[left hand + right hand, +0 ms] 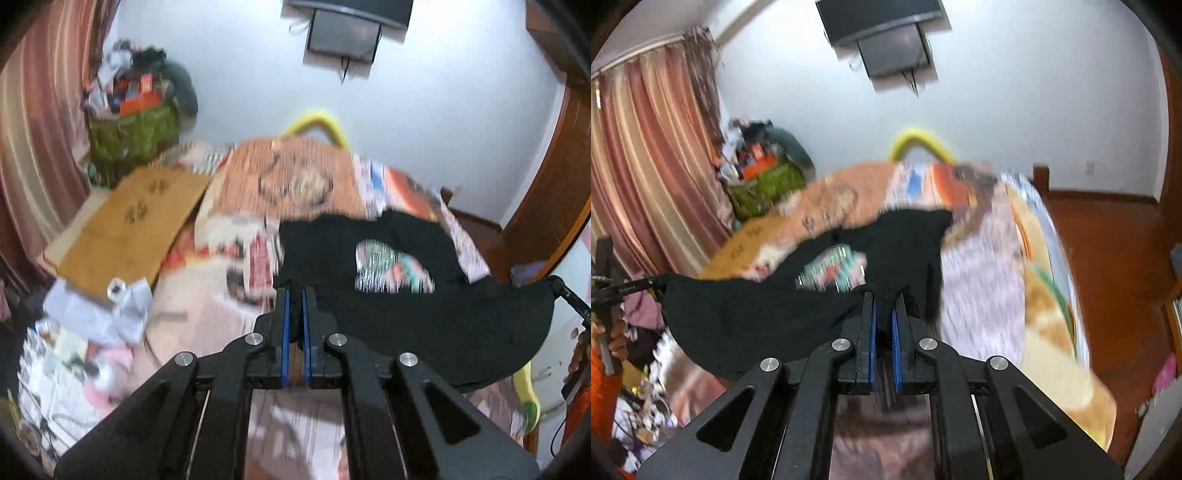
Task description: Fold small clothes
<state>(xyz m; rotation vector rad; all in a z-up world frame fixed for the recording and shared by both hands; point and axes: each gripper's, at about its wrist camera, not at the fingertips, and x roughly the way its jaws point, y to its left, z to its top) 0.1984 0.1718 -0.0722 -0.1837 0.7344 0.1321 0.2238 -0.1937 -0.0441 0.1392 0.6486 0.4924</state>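
A small black T-shirt [388,288] with a colourful print on its chest hangs stretched above the bed. In the left wrist view my left gripper [294,295] is shut on one corner of its near hem, black cloth pinched between the blue pads. The right wrist view shows the same T-shirt [768,314] from the other side, and my right gripper [884,299] is shut on the opposite corner. The far part of the shirt still trails on the bedding. Each view shows the other gripper's tip at the shirt's far corner. Both pictures are blurred by motion.
The bed [207,314] has a patterned orange and pink cover. A flat cardboard box [129,221] lies on its left side, with loose papers and clothes [92,325] nearby. A green bag of clutter [133,136] stands by the striped curtain [646,166]. Red-brown floor [1108,251] lies right of the bed.
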